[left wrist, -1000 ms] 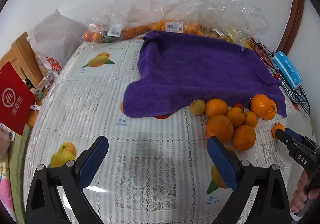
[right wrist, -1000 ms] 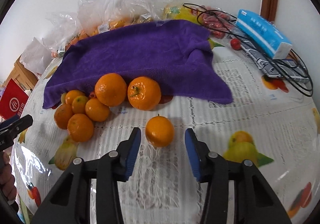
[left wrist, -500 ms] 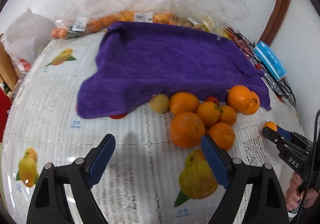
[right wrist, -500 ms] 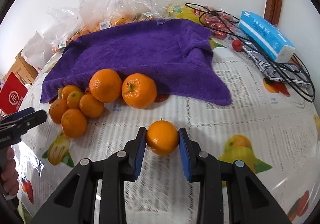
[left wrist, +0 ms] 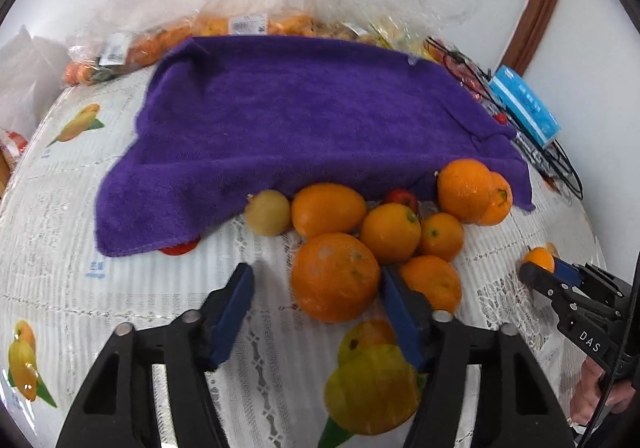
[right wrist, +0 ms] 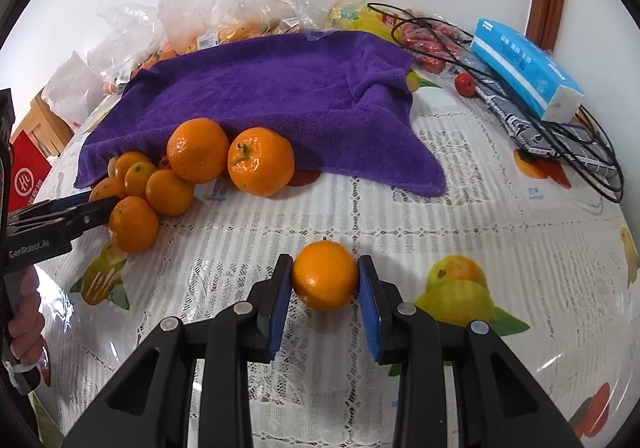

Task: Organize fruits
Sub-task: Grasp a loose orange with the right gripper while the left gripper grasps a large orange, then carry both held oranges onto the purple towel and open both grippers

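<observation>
The step in hand is picking fruit up. The right gripper (right wrist: 325, 282) has its jaws closed on a small orange (right wrist: 324, 275) that stands alone on the bench (right wrist: 460, 215), well apart from the pile. The left gripper (left wrist: 316, 290) has just been narrowing its jaws around the big orange (left wrist: 335, 276) at the front of the pile (left wrist: 400, 232). In the left wrist view the jaw at 3 o'clock sits at the fruit's side, while a gap shows between the fruit and the jaw at 9 o'clock, so it is not yet gripped.

Next, I judge, the left jaws need to close the rest of the way. Both fruits then need lifting clear, the big one without knocking the neighbour touching it at 3 o'clock.

The small orange is round, glossy and smooth, with a stem nub at 12 o'clock. The big one is duller, with pale scuffs. The pile lies at the purple towel's (left wrist: 304, 119) 6 o'clock edge.
</observation>
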A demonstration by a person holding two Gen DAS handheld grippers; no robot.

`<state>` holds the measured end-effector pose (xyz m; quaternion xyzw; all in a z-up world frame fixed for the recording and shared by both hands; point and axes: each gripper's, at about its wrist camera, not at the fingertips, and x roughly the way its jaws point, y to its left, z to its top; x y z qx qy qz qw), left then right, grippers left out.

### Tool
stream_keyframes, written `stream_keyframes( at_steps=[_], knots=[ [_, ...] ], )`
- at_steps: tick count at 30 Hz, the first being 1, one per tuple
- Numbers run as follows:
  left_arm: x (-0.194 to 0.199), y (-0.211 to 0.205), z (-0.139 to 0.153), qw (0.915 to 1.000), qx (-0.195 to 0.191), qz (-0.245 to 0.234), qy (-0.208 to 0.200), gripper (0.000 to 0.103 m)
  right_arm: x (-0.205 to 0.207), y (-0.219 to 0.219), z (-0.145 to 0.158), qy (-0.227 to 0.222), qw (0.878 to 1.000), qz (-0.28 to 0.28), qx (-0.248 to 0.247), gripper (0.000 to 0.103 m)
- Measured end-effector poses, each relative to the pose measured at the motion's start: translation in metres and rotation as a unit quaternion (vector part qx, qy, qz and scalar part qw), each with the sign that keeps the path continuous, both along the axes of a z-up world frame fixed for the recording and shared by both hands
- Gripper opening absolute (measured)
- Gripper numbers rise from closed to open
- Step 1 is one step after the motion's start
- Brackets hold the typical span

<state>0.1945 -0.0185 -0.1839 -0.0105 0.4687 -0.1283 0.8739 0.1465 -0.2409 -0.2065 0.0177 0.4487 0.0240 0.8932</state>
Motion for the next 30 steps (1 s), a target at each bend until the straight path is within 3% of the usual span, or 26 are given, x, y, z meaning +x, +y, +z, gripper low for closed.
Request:
stream_keyframes(
  at_steps=[1,2,3,14,24,30],
  knots=[
    [-0.001,-0.003,0.000,1.0000,0.005,-0.004,-0.005,0.053,0.001,0.000,-0.002,0.002,1.000,0.002,0.001,0.032],
    [-0.001,-0.005,0.000,0.9999,0.003,-0.011,-0.005,0.043,0.000,0.001,-0.002,0.002,1.000,0.005,-0.004,0.032],
    [-0.001,-0.007,0.001,0.9998,-0.003,-0.018,-0.002,0.042,0.000,0.002,-0.002,0.002,1.000,0.007,-0.008,0.032],
    [-0.006,0.011,0.014,0.9999,-0.013,-0.001,0.008,0.041,-0.004,0.004,0.019,-0.019,1.000,0.006,-0.006,0.032],
    [-0.006,0.027,0.067,0.9995,-0.011,0.014,-0.028,0.041,0.008,0.011,0.072,-0.064,0.998,-0.004,-0.006,0.032],
    [0.013,0.033,0.096,0.9982,-0.001,0.031,-0.051,0.041,0.028,0.014,0.103,-0.092,0.996,-0.004,-0.003,0.032]
  ],
)
